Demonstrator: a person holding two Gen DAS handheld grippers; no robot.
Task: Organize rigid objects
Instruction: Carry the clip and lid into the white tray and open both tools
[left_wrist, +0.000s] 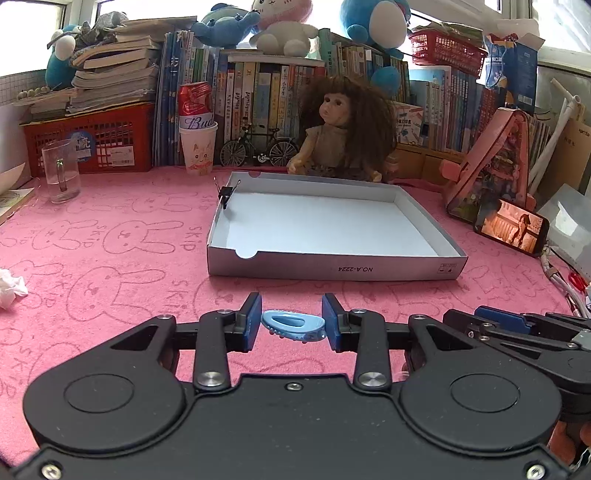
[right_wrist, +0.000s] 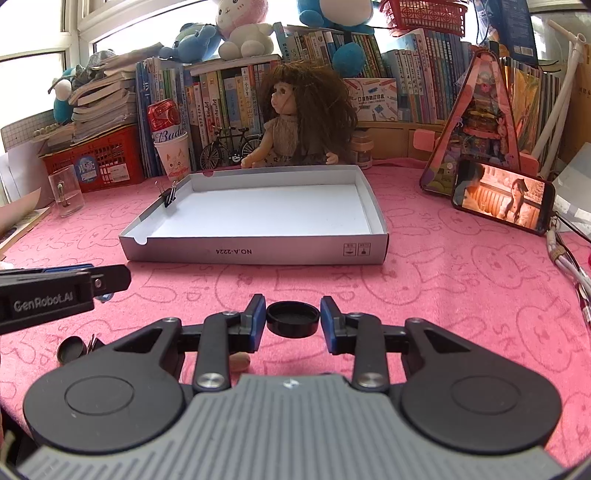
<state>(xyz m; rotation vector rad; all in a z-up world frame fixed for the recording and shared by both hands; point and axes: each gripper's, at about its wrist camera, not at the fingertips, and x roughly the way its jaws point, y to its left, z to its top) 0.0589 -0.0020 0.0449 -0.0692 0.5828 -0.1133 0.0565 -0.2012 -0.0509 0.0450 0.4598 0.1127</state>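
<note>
A shallow white cardboard box lid (left_wrist: 332, 266) (right_wrist: 255, 254) lies on the pink cloth, with a black binder clip (left_wrist: 225, 194) (right_wrist: 170, 195) on its left wall. My left gripper (left_wrist: 291, 319) has its blue pads on either side of a light-blue hair clip (left_wrist: 293, 326), touching or nearly touching it. My right gripper (right_wrist: 293, 319) has its pads around a black round lid (right_wrist: 293, 319), with a small gap on the right. It also shows in the left wrist view (left_wrist: 517, 325).
A small dark round cap (right_wrist: 72, 349) and a brown object (right_wrist: 240, 362) lie near my right gripper. A glass mug (left_wrist: 61, 171), a cup with a can (left_wrist: 197, 147), a doll (left_wrist: 343, 129), a phone (right_wrist: 502, 201), books and a crumpled tissue (left_wrist: 11, 288) surround the cloth.
</note>
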